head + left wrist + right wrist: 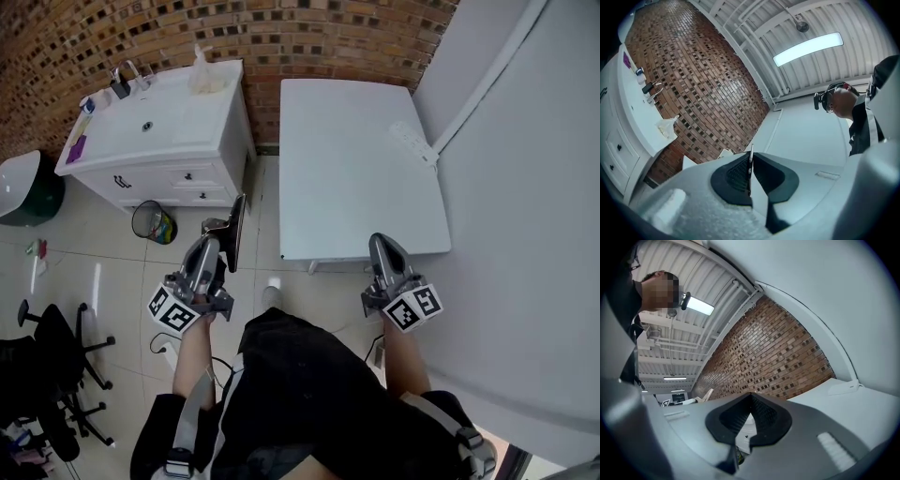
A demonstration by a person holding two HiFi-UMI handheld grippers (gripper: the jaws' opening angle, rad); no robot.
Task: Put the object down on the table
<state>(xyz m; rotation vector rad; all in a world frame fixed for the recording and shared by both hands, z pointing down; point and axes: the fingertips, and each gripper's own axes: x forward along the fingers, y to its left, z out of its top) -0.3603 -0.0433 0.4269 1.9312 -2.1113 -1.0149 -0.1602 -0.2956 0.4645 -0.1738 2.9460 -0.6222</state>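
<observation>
The left gripper [216, 242] holds a thin dark panel [234, 230] upright on edge over the tiled floor [112, 258], just left of the white table [347, 178]. The right gripper [381, 244] hovers at the table's near edge. A power strip [412, 142] lies along the table's right side. A waste bin [154, 222] stands before the sink cabinet [169, 141].

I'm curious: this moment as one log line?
left gripper: grips thin dark panel | right gripper: shut, empty | table: ahead

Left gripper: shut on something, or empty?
Shut on a thin dark flat panel: its edge is pinched between the jaws of the left gripper.
</observation>
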